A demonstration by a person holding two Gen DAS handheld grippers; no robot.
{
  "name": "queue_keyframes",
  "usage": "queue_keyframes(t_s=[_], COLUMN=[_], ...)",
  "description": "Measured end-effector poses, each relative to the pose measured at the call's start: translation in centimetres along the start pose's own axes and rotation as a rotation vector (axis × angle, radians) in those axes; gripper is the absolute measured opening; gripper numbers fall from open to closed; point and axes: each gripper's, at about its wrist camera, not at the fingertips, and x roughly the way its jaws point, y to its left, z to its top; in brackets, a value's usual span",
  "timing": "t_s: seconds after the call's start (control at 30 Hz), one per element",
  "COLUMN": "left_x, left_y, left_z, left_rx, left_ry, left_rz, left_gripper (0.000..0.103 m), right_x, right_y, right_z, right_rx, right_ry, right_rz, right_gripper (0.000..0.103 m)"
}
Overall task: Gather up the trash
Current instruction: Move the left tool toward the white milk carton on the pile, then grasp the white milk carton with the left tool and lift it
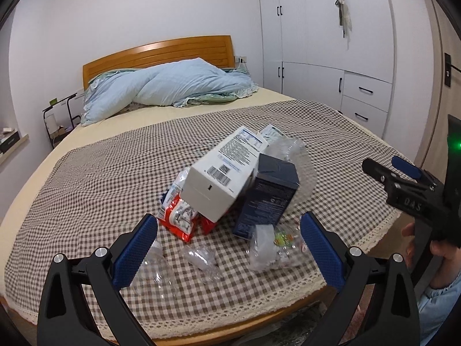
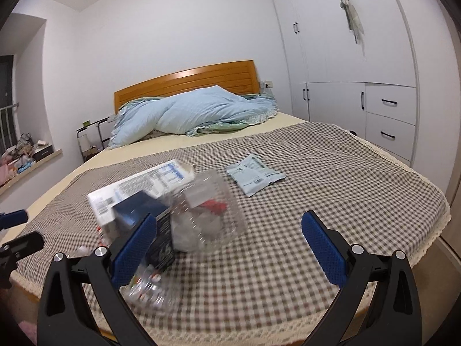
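Observation:
A heap of trash lies on the checked cloth (image 1: 86,190) near the bed's foot. On top is a white carton (image 1: 219,170), leaning on a dark blue box (image 1: 268,199). A red wrapper (image 1: 178,219) sticks out under the carton, and crumpled clear plastic (image 1: 201,259) lies in front. My left gripper (image 1: 230,248) is open just short of the heap, holding nothing. In the right wrist view the carton (image 2: 138,190), the blue box (image 2: 144,210) and a clear plastic tub (image 2: 207,210) are blurred. A pale blue packet (image 2: 255,176) lies apart behind them. My right gripper (image 2: 230,248) is open and empty.
A light blue quilt (image 1: 173,86) is bunched at the wooden headboard (image 1: 161,54). White wardrobes with drawers (image 1: 366,92) line the right wall. A small rack (image 1: 57,121) stands left of the bed. The right gripper (image 1: 389,167) and a hand (image 1: 440,250) show at the cloth's right edge.

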Motion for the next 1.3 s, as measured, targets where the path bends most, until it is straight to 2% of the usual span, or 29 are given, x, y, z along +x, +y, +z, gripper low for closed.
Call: queue_keyframes(t_s=[0.17, 0.33, 0.53, 0.63, 0.73, 0.83, 0.97, 1.1, 1.3], left_x=[0.9, 1.9, 4.1, 5.6, 7.4, 9.5, 11.9, 13.9, 14.7], left_y=[-0.1, 0.0, 0.2, -0.2, -0.9, -1.4, -0.1, 1.1, 0.6], left_z=[1.4, 2.4, 3.9, 5.1, 6.2, 7.1, 7.9, 7.3, 6.8], left_rx=[0.024, 0.038, 0.079, 0.139, 0.198, 0.247, 0.210, 0.201, 0.282], left_ry=[0.003, 0.016, 0.084, 0.140, 0.205, 0.284, 0.390, 0.500, 0.540], left_rz=[0.022, 0.035, 0.062, 0.082, 0.060, 0.073, 0.064, 0.054, 0.055], left_gripper=[0.096, 0.096, 0.096, 0.096, 0.096, 0.096, 0.096, 0.096, 0.096], right_x=[2.0, 4.0, 4.6, 5.1, 5.8, 6.5, 7.2, 7.3, 8.1], right_y=[-1.3, -3.0, -4.7, -5.9, -7.1, -7.5, -7.1, -6.6, -6.3], right_z=[1.5, 0.9, 0.5, 0.5, 0.5, 0.3, -0.2, -0.3, -0.6], right_rx=[0.037, 0.017, 0.023, 0.058, 0.096, 0.101, 0.071, 0.042, 0.038], right_ry=[-0.010, 0.006, 0.003, 0.007, 0.025, 0.050, 0.090, 0.096, 0.127], right_rz=[0.017, 0.003, -0.023, -0.040, -0.032, -0.025, -0.021, -0.030, -0.042], right_gripper=[0.097, 0.097, 0.097, 0.097, 0.097, 0.097, 0.097, 0.097, 0.097])
